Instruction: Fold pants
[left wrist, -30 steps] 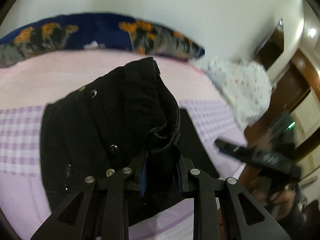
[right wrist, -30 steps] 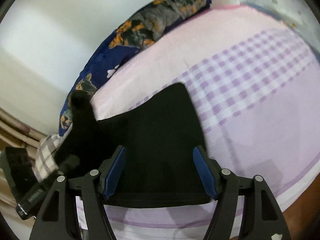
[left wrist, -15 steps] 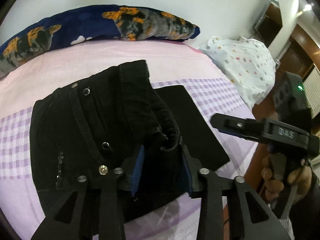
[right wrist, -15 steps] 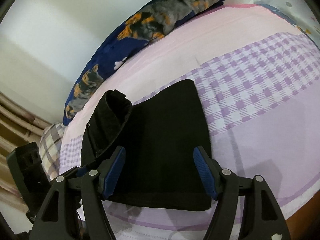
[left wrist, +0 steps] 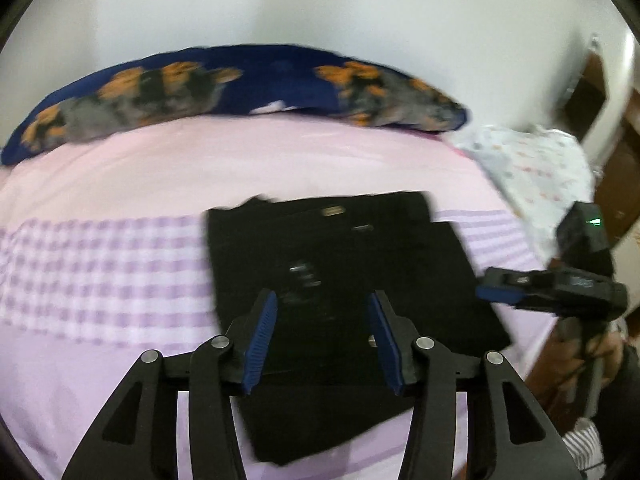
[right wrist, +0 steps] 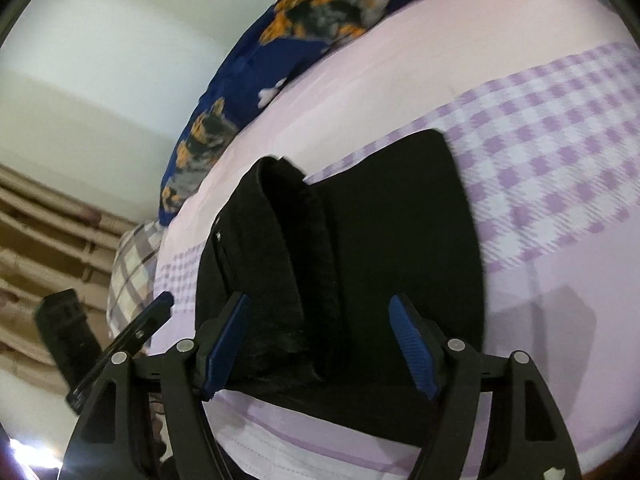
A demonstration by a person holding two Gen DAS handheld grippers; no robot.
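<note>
The black pants (left wrist: 340,264) lie folded into a flat rectangle on the pink and purple checked bed sheet (left wrist: 100,272). My left gripper (left wrist: 324,336) is open and empty just above their near part. In the right wrist view the pants (right wrist: 400,240) show a raised fold along their left side. My right gripper (right wrist: 320,344) is open and empty over their near edge. The right gripper also shows at the right of the left wrist view (left wrist: 496,292). The left gripper shows at the lower left of the right wrist view (right wrist: 160,308).
A dark blue pillow with orange and grey print (left wrist: 240,84) lies along the wall at the bed's far side. A white dotted cloth (left wrist: 532,168) lies at the right. A checked cloth (right wrist: 132,272) and curtains (right wrist: 48,240) are at the left.
My left gripper has opened and let go of the pants' waist. The waist part now lies flat on the rest. My right gripper stayed open.
</note>
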